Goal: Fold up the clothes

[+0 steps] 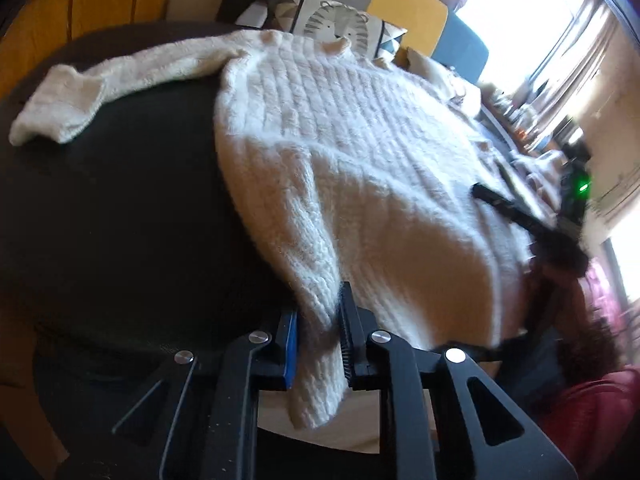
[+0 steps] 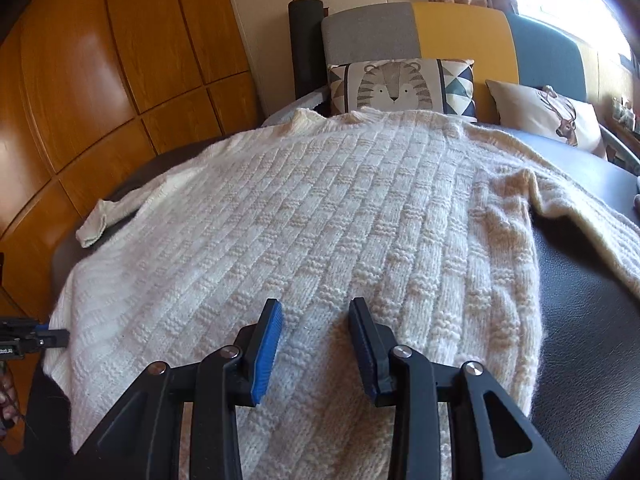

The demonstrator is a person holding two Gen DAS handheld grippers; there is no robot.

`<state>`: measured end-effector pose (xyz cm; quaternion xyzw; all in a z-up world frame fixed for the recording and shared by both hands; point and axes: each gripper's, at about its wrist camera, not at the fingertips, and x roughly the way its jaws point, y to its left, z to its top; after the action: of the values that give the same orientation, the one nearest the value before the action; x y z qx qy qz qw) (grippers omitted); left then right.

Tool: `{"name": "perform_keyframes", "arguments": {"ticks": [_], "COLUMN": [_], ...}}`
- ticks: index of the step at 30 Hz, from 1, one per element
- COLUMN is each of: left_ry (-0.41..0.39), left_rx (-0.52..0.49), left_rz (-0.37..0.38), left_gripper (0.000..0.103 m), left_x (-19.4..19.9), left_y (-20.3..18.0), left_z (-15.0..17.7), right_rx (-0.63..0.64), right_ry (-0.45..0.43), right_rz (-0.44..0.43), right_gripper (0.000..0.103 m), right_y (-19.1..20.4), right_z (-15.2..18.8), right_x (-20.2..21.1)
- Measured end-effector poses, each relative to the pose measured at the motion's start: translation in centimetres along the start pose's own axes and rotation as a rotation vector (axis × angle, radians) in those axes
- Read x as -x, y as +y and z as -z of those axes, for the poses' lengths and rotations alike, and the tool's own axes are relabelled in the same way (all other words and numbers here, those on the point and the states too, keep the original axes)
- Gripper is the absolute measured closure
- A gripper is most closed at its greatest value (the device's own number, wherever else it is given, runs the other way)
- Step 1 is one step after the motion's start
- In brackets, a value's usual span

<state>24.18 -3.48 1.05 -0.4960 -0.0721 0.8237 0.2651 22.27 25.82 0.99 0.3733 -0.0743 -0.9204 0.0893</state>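
So the left gripper [image 1: 318, 344] pinched the sweater [image 2: 304, 216] hem, right gripper [image 2: 316, 344] hovered open above it, sweater stretching lengthwise ahead, bare dark surface [image 2: 580, 320] rightward.

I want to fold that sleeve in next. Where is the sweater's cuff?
In the right wrist view the cuff lies at the far left on the dark bed, beside the sweater body, near the wooden wardrobe.

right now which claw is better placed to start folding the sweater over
Left. The left claw is already shut on the sweater at its hem corner, ready to lift it. The right claw hangs open above the sweater's middle, gripping nothing.
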Motion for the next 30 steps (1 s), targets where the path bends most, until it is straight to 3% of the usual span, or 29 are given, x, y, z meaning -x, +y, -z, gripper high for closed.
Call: {"name": "perform_keyframes", "arguments": {"ticks": [3, 7, 9, 12, 14, 18, 21, 26, 28, 30], "left_ry": [-0.003, 0.000, 0.016, 0.041, 0.046, -0.068, -0.142, -0.053, -0.021, -0.012], "left_rx": [0.002, 0.005, 0.019, 0.057, 0.096, 0.122, 0.018, -0.260, -0.345, -0.355], "left_rz": [-0.001, -0.057, -0.084, -0.095, -0.078, 0.039, 0.064, 0.032, -0.038, -0.111], "left_gripper": [0.087, 0.087, 0.093, 0.094, 0.094, 0.094, 0.092, 0.089, 0.089, 0.089], "left_x": [1.4, 2.5, 2.8, 2.6, 2.5, 3.9, 3.7, -2.6, -5.2, -7.1], "left_y": [0.7, 1.8, 2.9, 4.3, 5.1, 3.9, 0.0, -7.4, -9.1, -9.1], "left_z": [-0.4, -0.8, -0.6, 0.0, 0.5, -0.4, -3.4, -7.0, -7.3, -7.7], "right_rx": [0.031, 0.072, 0.088, 0.138, 0.173, 0.107, 0.105, 0.125, 0.112, 0.099], "right_ry": [0.009, 0.015, 0.021, 0.043, 0.058, 0.048, 0.024, 0.002, -0.003, -0.008], "right_rz": [0.022, 0.051, 0.059, 0.080, 0.097, 0.060, 0.064, 0.076, 0.058, 0.043], "right_gripper": [0.068, 0.068, 0.068, 0.068, 0.068, 0.068, 0.067, 0.067, 0.067, 0.067], "right_y": [0.5, 1.1, 1.2, 1.5, 1.6, 0.7, 0.8, 1.1, 0.8, 0.5], "right_z": [-0.1, 0.0, 0.0, -0.2, -0.2, -0.2, 0.1, 0.4, 0.5, 0.5], "right_x": [-0.1, -0.2, -0.3, -0.4, -0.3, 0.0, 0.1, 0.2, 0.2, 0.3]}}
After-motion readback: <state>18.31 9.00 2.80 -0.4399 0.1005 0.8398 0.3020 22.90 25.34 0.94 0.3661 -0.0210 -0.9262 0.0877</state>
